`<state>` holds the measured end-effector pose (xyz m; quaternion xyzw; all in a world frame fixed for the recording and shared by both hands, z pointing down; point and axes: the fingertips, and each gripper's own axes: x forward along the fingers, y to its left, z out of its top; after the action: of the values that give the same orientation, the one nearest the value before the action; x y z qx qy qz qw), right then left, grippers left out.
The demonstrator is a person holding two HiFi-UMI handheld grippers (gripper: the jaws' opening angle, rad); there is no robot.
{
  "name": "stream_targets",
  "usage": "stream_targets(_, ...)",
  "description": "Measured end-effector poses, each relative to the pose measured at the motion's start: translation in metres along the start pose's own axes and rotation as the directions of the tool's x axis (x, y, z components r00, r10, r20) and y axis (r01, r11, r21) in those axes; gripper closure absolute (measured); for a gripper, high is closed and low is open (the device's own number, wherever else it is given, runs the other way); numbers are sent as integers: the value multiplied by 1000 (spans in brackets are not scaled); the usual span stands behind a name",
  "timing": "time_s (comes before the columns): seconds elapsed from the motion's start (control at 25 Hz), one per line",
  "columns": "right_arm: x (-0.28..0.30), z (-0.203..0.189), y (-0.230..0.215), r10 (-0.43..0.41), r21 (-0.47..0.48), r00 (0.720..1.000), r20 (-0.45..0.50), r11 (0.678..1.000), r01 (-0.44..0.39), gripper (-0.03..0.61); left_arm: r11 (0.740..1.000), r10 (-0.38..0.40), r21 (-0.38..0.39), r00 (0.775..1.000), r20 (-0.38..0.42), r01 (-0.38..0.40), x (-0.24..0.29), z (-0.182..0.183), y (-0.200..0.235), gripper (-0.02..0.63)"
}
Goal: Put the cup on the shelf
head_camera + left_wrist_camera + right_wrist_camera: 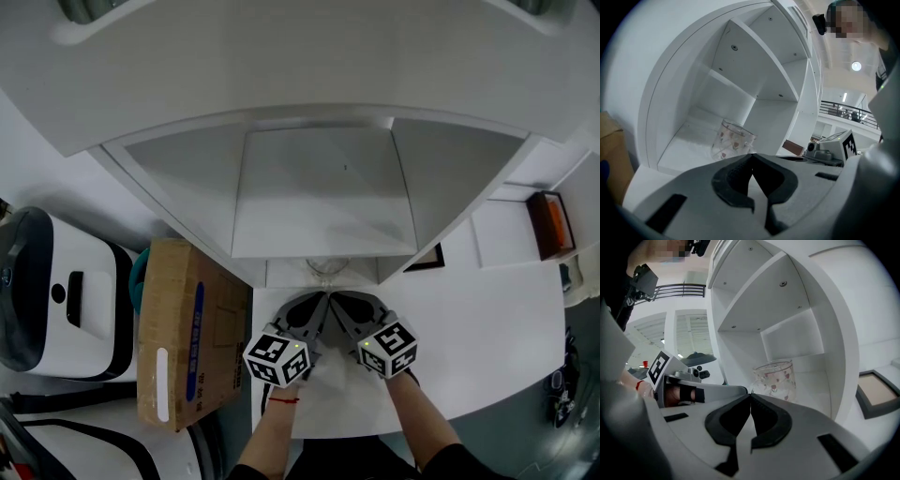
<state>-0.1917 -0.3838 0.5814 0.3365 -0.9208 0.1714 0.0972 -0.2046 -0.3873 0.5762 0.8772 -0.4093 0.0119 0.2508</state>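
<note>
White shelf [323, 187]: open-fronted, standing on the counter [497, 319]; the compartments in view are bare apart from the lowest. Cardboard box [183, 328]: on the left beyond the counter's edge, closed, contents unseen. Left tongs [751, 157] and right tongs [750, 395]: side by side on the counter, each closed tip to tip with nothing between. Cup [775, 377]: clear glass with a small red print, upright, apparently empty, inside the lowest compartment. It lies directly ahead of both tongs, just beyond their tips, neither plainly nearer. Judgement: placement looks complete.
</note>
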Motion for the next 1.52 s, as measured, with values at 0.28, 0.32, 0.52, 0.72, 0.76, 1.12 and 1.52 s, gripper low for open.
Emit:
stream_targets(0.28, 4, 3, -6, -6, 14, 1000, 5, 1000, 6, 574, 1000, 3, -8, 1000, 6, -3, 6, 3, 4, 609)
stream_targets(0.32, 5, 4, -7, -6, 14, 1000, 5, 1000, 6, 574, 1000, 5, -8, 1000, 6, -5, 6, 3, 5, 608)
stream_targets(0.52, 7, 5, -10, -12, 28, 1000, 8, 1000, 11, 574, 1000, 8, -13, 1000, 4, -8, 9, 3, 8, 609)
stream_targets(0.72, 8, 5, -12, -17, 43, 1000, 7, 999, 16, 574, 1000, 9, -16, 1000, 3, -9, 10, 2, 8, 609)
stream_targets(0.76, 7, 6, -11, -17, 45, 1000, 7, 999, 17, 574, 1000, 9, -16, 1000, 2, -9, 10, 2, 8, 609)
stream_targets(1.12, 1, 7, -4, -10, 46, 1000, 11, 999, 9, 574, 1000, 7, -13, 1000, 5, -6, 2, 0, 0, 609)
stream_targets(1.52, -22, 9, 21, 6, 59, 1000, 0, 998, -6, 575, 1000, 20, -7, 1000, 3, -20, -21, 1, -22, 609)
